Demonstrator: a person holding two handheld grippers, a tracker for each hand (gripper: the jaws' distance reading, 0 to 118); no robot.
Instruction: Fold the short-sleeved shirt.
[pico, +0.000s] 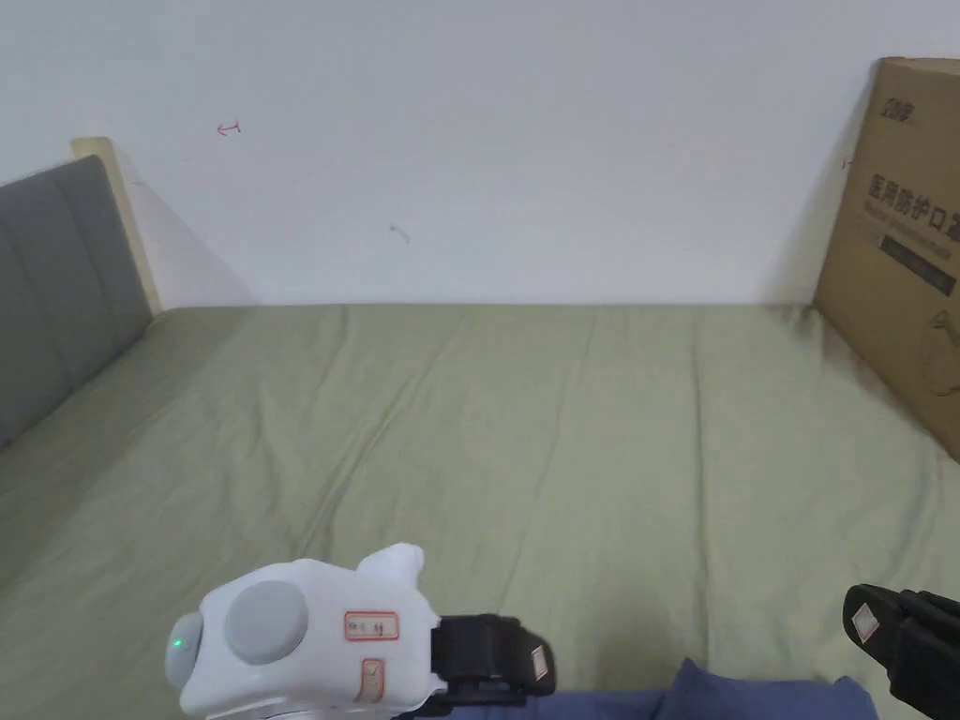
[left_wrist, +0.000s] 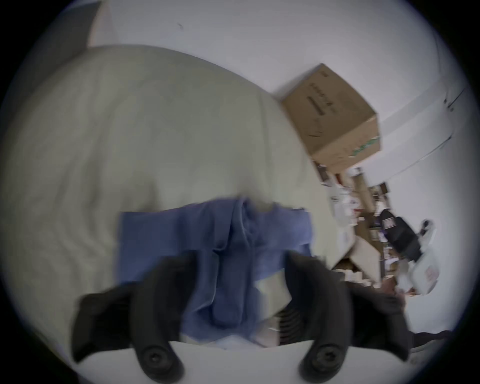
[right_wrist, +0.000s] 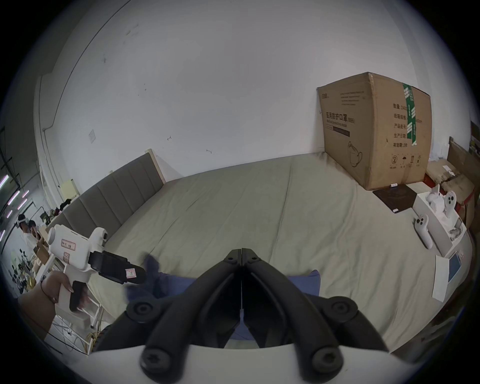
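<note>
Left gripper (left_wrist: 240, 262) released above the blue shirt (left_wrist: 215, 239) on the bed (left_wrist: 130, 130) — right gripper (right_wrist: 241, 253) clenched, empty.

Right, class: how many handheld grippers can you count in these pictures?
2. The left gripper, jaws open, is at the near edge of the bed, by the blue shirt; the right gripper, jaws shut, is further right along that edge.

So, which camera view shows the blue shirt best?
The left gripper view: the blue shirt lies bunched on the bed, wide across the frame, though blurred. The head view catches just a strip of it at the bottom edge. The right gripper view shows parts beside its own shut fingers.
</note>
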